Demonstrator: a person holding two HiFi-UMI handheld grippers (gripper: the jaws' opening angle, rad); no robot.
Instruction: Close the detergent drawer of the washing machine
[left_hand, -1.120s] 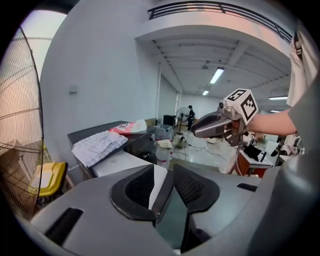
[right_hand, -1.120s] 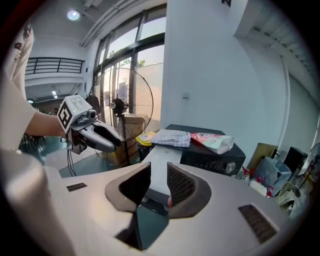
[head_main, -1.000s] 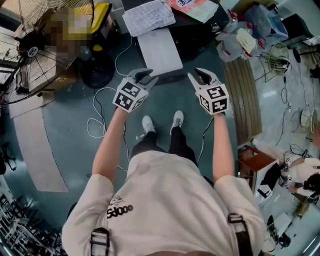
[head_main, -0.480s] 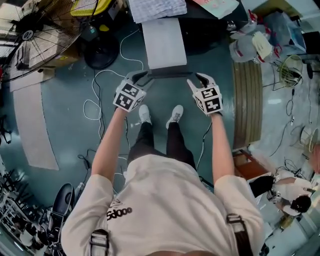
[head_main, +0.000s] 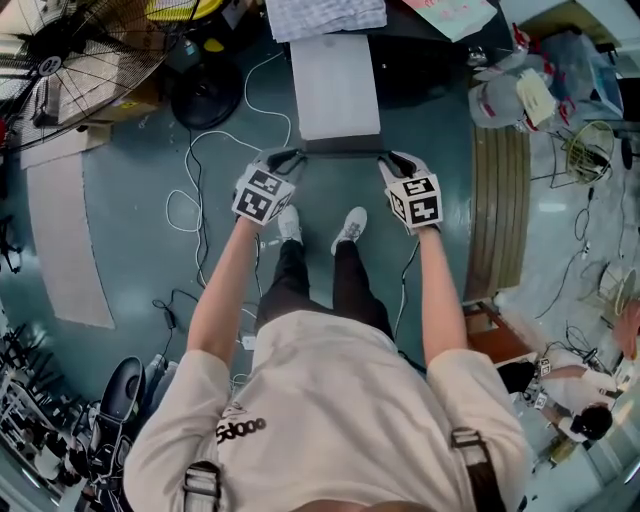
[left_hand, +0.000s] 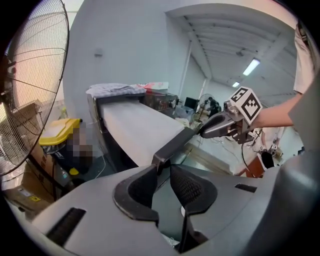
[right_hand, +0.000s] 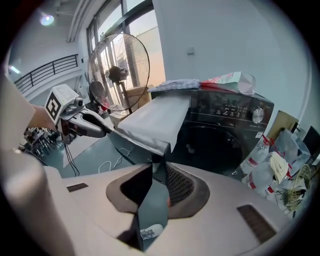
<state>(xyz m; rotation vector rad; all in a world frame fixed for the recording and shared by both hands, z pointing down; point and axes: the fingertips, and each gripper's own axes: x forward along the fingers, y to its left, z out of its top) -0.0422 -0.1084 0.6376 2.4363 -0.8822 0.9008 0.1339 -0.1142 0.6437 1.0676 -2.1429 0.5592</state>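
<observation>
In the head view the detergent drawer (head_main: 335, 85) is seen pulled far out of the washing machine (head_main: 420, 70) at the top centre of the frame, its white top running down toward the person's shoes (head_main: 348, 228). Its dark front bar (head_main: 345, 147) lies across the middle of the frame. Both grippers are set there, the left gripper (head_main: 288, 158) at the bar's left end and the right gripper (head_main: 393, 160) at its right end. A hold at both ends is judged to be chosen so that so long a drawer can be pushed in squarely, without skewing.

In the left gripper view the jaws have just been closing. Only a narrow gap remains, and it is filled at the tips by the bar's corner, on which the pads appear to be pressed. Much the same is seen in the right gripper view: the jaws have just been closing, the bar's other corner is pinched between the tips, and floor is visible through the rest of the gap. Both grippers are angled downward, so the bar is met from above and in front.

The push is judged not yet begun, since the drawer stands far out. A folded cloth (head_main: 325, 15) is left on the machine's top, clear of the drawer's path. White cables (head_main: 200, 175) lie on the floor at the left, below a fan (head_main: 70, 50) in the upper left.
</observation>
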